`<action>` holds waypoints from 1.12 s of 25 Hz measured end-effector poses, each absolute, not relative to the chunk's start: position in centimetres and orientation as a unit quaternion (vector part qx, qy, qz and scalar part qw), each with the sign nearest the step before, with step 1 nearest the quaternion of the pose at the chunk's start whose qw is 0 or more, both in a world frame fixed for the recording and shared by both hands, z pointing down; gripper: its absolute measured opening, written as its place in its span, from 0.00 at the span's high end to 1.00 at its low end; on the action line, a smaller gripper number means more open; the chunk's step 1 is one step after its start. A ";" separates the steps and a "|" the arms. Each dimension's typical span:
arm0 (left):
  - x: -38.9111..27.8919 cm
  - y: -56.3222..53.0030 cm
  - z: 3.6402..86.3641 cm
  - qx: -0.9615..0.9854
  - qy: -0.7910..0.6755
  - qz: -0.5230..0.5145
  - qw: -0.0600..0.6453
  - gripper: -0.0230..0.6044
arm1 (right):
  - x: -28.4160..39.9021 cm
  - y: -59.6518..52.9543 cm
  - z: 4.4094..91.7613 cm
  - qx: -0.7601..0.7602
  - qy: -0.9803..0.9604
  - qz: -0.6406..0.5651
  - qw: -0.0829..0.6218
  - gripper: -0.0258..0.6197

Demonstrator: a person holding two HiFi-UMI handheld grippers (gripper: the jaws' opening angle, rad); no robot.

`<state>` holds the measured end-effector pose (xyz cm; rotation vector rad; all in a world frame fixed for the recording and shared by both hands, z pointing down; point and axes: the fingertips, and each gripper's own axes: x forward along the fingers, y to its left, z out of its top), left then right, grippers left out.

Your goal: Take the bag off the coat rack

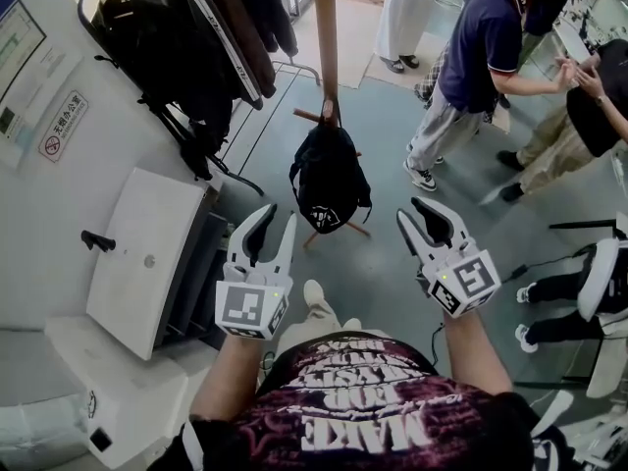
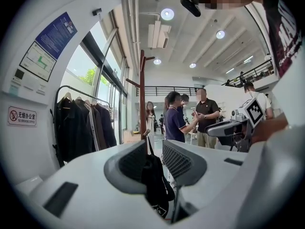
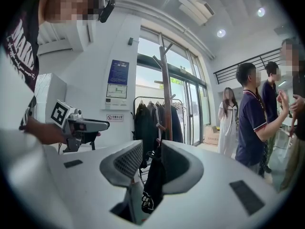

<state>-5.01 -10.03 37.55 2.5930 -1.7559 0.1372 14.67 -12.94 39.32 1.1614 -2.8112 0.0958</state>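
Head view, bag hanging, rack top cropped

Bright daylight from tall windows, round ceiling lamps glowing, fisheye-bent dark edges, near foreground soft

The black fabric bag hangs low on the brown wooden coat rack pole, straight ahead of me. My left claw is before it to the left and my right claw to the right, both apart from it. A rail of dark jackets stands left of the pole.
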 end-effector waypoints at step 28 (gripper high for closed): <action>-8.1 -22.3 38.8 0.863 -0.502 0.052 0.009 0.80 | 9.5 -23.1 40.1 0.415 -0.907 0.040 0.060 0.76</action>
